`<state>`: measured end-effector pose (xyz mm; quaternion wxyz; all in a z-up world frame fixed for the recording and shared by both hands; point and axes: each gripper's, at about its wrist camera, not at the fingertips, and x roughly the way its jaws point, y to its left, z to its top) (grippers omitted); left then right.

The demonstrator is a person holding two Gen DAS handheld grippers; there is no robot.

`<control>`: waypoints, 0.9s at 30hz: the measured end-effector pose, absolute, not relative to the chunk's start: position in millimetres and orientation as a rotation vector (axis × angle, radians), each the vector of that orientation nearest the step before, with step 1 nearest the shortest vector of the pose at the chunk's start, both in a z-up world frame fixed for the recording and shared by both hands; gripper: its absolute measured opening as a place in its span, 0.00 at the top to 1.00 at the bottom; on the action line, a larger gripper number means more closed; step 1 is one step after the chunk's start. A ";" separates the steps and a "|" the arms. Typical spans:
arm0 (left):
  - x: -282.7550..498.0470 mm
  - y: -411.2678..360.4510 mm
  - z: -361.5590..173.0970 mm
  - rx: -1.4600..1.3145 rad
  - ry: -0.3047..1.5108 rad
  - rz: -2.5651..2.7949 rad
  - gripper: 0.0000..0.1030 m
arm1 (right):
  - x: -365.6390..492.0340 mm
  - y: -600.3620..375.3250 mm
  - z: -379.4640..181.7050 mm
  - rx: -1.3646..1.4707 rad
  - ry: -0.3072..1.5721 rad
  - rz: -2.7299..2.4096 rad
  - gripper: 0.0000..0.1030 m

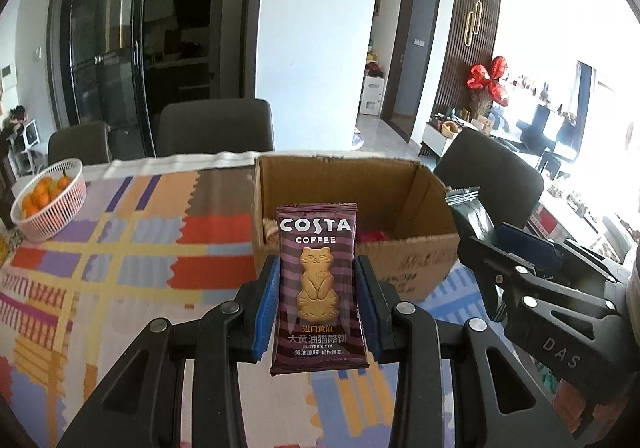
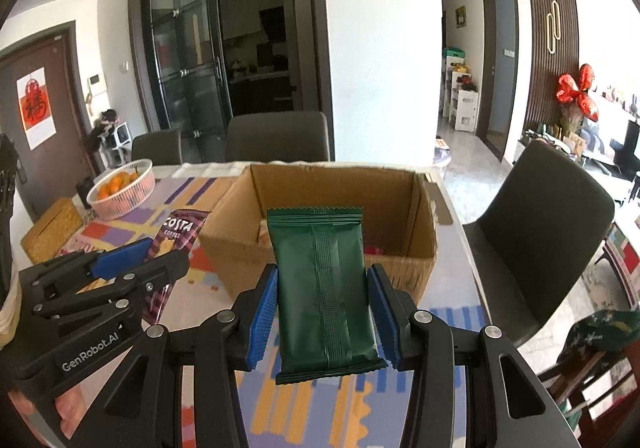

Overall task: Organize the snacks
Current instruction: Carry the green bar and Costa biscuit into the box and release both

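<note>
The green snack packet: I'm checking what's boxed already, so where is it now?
Not boxed: in the right wrist view the green snack packet is clamped upright in the right gripper, just short of the cardboard box.

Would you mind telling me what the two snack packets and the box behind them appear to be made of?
Costa packet: likely thin plastic film, printed, slightly glossy, with crimped ends.
Green packet: looks like matte film or foil laminate; a heat-sealed seam runs down its middle and the top edge is serrated.
Box: brown corrugated cardboard, dull, with creased, folded flaps.
</note>
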<state>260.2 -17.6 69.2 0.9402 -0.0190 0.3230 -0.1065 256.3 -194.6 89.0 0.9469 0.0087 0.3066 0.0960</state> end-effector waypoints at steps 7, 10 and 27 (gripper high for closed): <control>284.7 -20.0 84.1 -0.027 0.645 -0.232 0.64 | 282.6 -198.3 103.9 0.024 0.607 0.194 0.55; 296.7 -20.5 88.3 -0.027 0.646 -0.236 0.64 | 292.8 -201.2 110.4 0.021 0.598 0.187 0.56; 378.2 -35.5 87.5 0.059 0.691 -0.219 0.54 | 372.6 -212.3 106.1 0.011 0.674 0.147 0.51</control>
